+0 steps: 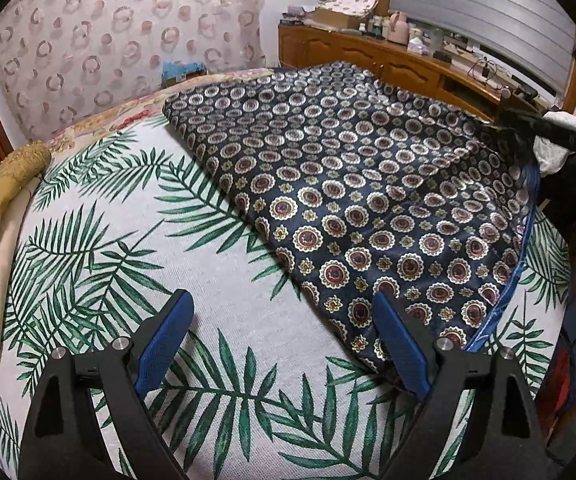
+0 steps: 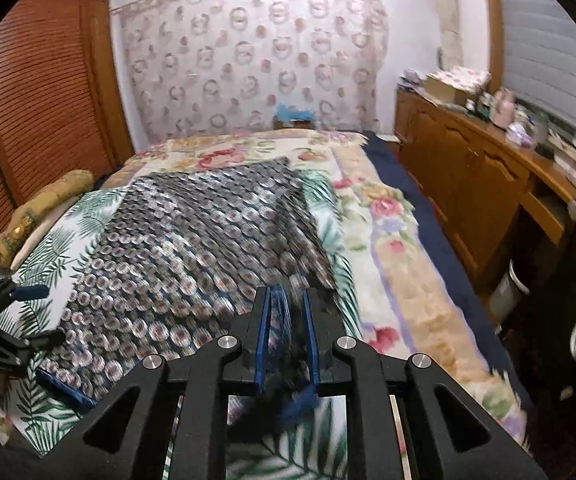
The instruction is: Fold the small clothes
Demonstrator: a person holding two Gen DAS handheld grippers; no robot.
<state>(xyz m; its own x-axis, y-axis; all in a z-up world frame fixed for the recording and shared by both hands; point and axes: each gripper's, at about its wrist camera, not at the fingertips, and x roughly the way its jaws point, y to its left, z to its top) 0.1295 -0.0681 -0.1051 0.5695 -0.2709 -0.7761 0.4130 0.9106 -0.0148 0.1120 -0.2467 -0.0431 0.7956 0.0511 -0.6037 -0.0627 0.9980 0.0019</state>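
A dark navy cloth with round medallion print and blue trim (image 1: 368,184) lies spread on a white palm-leaf sheet (image 1: 223,312) on the bed. My left gripper (image 1: 283,320) is open and empty, low over the sheet, its right finger at the cloth's near corner. My right gripper (image 2: 285,312) is shut on the cloth's near edge and holds it lifted; the cloth (image 2: 191,240) looks blurred in the right wrist view. The left gripper also shows at the left edge of the right wrist view (image 2: 27,312).
A floral blanket (image 2: 388,216) covers the bed's right side. A yellow bolster pillow (image 1: 3,200) lies at the left. A wooden cabinet with clutter (image 1: 408,56) runs along the right. A patterned curtain (image 1: 127,36) hangs behind the bed.
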